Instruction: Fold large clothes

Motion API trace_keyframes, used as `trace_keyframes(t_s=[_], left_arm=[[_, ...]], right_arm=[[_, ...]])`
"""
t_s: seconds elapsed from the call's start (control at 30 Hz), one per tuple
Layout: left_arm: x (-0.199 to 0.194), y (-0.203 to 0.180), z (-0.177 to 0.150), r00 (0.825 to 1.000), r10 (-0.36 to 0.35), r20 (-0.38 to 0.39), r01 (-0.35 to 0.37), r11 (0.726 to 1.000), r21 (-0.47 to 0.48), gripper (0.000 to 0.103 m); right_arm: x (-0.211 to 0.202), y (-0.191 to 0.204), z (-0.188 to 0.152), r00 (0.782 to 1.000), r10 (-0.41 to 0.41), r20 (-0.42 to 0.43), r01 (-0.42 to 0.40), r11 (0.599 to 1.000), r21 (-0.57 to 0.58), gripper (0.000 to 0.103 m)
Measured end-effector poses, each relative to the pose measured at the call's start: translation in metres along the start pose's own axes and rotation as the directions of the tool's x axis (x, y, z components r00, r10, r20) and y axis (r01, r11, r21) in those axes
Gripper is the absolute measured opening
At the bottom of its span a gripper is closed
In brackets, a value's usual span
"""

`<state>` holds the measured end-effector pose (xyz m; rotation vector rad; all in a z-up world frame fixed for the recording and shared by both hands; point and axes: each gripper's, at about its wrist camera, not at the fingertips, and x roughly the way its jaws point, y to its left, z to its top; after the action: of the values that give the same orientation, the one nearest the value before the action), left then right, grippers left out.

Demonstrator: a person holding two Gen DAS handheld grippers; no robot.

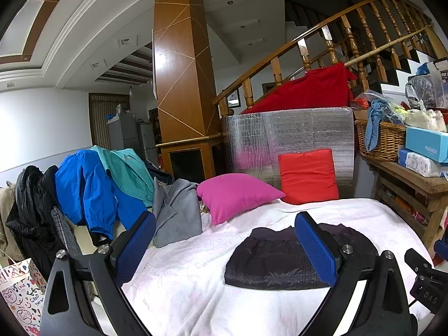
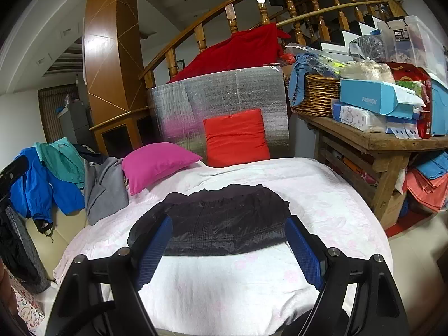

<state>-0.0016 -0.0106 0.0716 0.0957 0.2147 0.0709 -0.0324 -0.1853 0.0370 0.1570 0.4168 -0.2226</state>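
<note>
A dark, shiny padded garment [image 2: 224, 221] lies folded into a compact rectangle on the white and pink bed cover [image 2: 224, 288]. It also shows in the left wrist view [image 1: 268, 260]. My left gripper [image 1: 226, 243] is open and empty, held above the bed to the left of the garment. My right gripper [image 2: 229, 246] is open and empty, just in front of the garment's near edge. A pile of jackets, blue [image 1: 84, 187], teal [image 1: 126, 168], grey [image 1: 176, 210] and black [image 1: 30, 207], lies at the bed's left side.
A magenta pillow [image 2: 156, 162] and a red cushion [image 2: 235, 137] sit at the head of the bed against a silver foil panel [image 2: 224, 95]. A cluttered wooden table [image 2: 378, 140] with a wicker basket [image 2: 316, 95] stands to the right. A paper gift bag [image 1: 22, 294] is lower left.
</note>
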Motion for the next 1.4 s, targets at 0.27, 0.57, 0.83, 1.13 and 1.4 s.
trace_keyframes(t_s=[0.27,0.57,0.83,1.13,1.4], left_arm=[[-0.002,0.002,0.001,1.000,-0.004,-0.006,0.004,1.000,-0.003,0.099],[-0.003,0.003,0.001,1.000,-0.008,-0.009,0.008,1.000,-0.004,0.099],[-0.002,0.004,0.001,1.000,-0.012,-0.014,0.012,1.000,-0.004,0.100],[0.001,0.002,-0.002,0.999,-0.022,-0.026,0.022,1.000,0.004,0.100],[0.011,0.001,-0.005,0.999,-0.035,-0.041,0.035,0.999,0.007,0.100]], right_arm=[[-0.001,-0.001,0.000,1.000,0.001,0.001,-0.001,1.000,-0.001,0.085],[-0.003,-0.003,0.001,1.000,0.001,0.001,-0.001,1.000,-0.004,0.085],[-0.003,-0.003,0.001,1.000,-0.001,0.002,0.001,1.000,-0.009,0.085],[0.002,-0.003,0.000,1.000,0.002,-0.008,-0.002,1.000,-0.014,0.085],[0.013,0.002,-0.001,1.000,-0.004,-0.027,0.003,0.999,-0.032,0.085]])
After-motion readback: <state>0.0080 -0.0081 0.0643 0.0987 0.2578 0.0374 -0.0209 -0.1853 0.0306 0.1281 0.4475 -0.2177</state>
